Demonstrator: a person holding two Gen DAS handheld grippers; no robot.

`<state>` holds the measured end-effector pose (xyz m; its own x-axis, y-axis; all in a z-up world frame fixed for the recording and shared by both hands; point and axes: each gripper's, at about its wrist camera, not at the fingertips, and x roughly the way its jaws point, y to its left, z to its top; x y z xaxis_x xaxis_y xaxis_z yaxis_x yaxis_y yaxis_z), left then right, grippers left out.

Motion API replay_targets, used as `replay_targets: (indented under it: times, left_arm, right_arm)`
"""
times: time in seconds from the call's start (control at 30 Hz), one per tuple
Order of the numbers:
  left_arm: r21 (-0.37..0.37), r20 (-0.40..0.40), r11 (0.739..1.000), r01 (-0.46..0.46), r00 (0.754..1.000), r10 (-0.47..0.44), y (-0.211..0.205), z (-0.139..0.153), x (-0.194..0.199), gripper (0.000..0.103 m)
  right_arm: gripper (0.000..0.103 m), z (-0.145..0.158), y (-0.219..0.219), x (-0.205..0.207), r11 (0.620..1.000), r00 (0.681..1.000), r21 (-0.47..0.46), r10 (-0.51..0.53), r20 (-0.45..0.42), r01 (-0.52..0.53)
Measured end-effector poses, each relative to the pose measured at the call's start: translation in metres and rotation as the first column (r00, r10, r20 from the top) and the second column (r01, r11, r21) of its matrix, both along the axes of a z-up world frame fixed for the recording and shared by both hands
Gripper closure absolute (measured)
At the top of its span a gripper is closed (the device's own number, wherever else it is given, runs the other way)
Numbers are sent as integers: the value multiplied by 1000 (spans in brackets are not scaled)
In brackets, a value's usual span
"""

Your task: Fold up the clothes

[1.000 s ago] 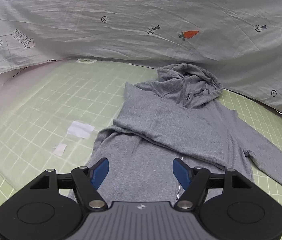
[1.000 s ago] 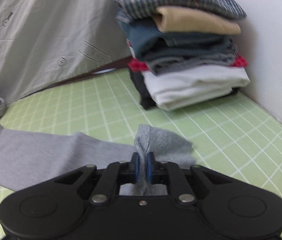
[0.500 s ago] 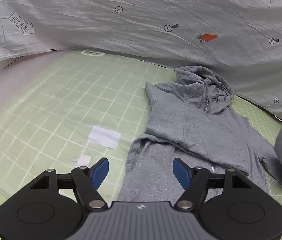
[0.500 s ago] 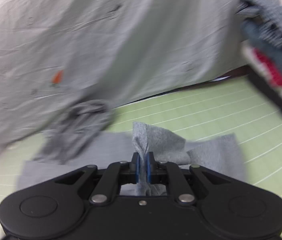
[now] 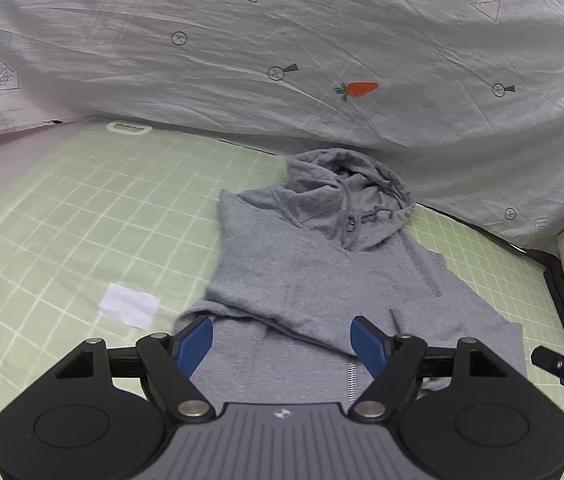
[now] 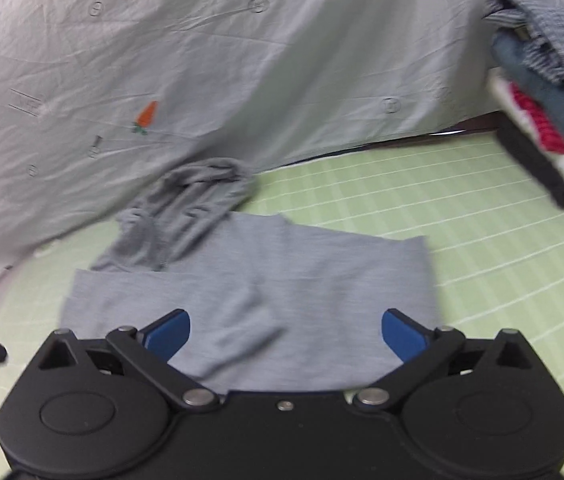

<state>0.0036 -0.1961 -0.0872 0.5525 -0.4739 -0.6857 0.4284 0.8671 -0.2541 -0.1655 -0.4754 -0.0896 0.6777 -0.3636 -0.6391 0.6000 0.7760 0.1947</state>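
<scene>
A grey zip hoodie point(image 5: 314, 272) lies on the green grid mat point(image 5: 82, 216), hood toward the back, both sleeves folded in across the body. My left gripper point(image 5: 281, 340) hovers over its lower front, jaws opening, nothing between the blue pads. In the right wrist view the hoodie point(image 6: 282, 280) lies flat with the folded sleeve on top. My right gripper point(image 6: 285, 332) hangs just above that sleeve, jaws opening wide, with the cloth lying loose below them. The right gripper's tip point(image 5: 562, 364) shows at the left view's right edge.
A printed grey sheet point(image 5: 322, 60) hangs behind the mat. A stack of folded clothes point(image 6: 550, 92) stands at the right against the wall. A white paper scrap point(image 5: 129, 310) lies left of the hoodie. Bare mat point(image 6: 462, 216) stretches between hoodie and stack.
My right gripper carried the sleeve end leftward over the hoodie's body and let it go; its jaws went from shut on the cloth to wide. The left gripper shifted slightly.
</scene>
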Motion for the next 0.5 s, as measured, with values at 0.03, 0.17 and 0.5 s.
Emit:
replay_targets:
  times: [0.03,0.17,0.5]
  left_arm:
    - [0,-5,1000,13,1000,-13,-9,0,-2,27]
    - [12,0,997,77,997,-77,-45,0,-9,27]
    - [44,-125,974,222,969,-215,-135,-31,40,65]
  right_arm:
    - [0,-4,-6,-10,1000,1000,-8,-17,-17,17]
    - [0,-31,-35,-38,992,985,-4,-123,-117,123]
    - [0,-63,-115,-37,941,936,70,-317,-151,330]
